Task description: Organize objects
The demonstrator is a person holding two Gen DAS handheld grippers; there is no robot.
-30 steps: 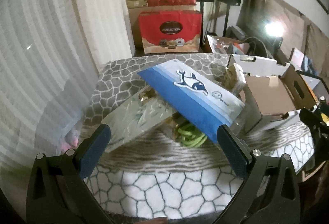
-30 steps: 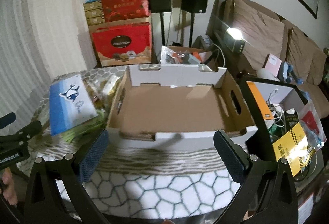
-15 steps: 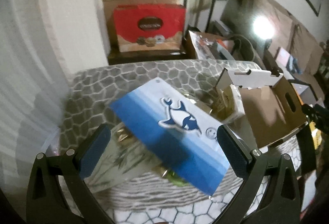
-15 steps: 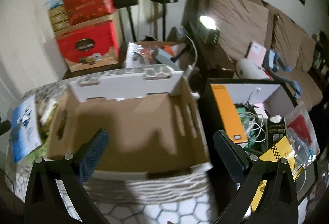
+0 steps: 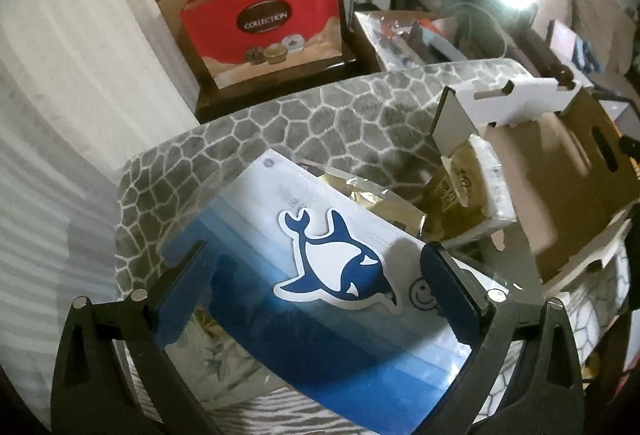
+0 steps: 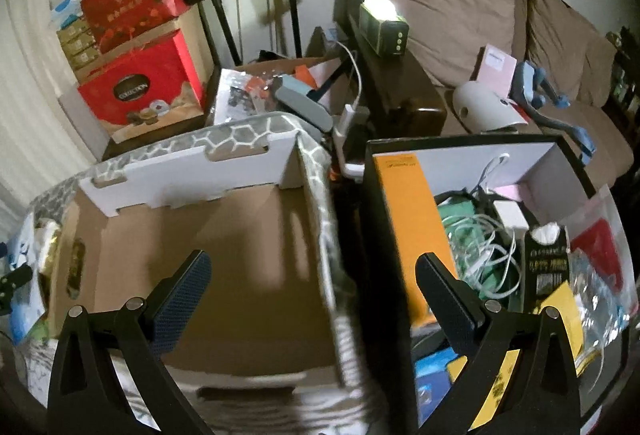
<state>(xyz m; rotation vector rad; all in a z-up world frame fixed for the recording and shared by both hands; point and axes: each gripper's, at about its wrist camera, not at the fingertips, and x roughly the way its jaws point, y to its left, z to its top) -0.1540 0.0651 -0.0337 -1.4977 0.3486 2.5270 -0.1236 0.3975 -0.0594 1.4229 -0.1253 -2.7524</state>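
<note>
Right now the person is reaching for the first item to pack, as I read it: the box (image 6: 224, 275), a big open cardboard tray, is sitting empty on the table (image 5: 320, 123), and the loose things are lying in a heap just beside its left wall. Over that heap the left gripper (image 5: 316, 279) is hovering with its jaws spread wide, straddling the mask pack (image 5: 320, 275), the blue-and-white one with the whale sticker, which is resting on top of the pile; whether a pad is touching it I cannot tell. The right gripper (image 6: 310, 295) is hanging over the box's right edge, likewise spread and holding nothing. Next, I would guess, the left one needs to drop, close across the pack's width and carry it rightward into the box. Gold packets (image 5: 384, 203) are peeking out from under the pack, with more of the pile hidden beneath it. The box's near wall is smearing into blur in the right view.
</note>
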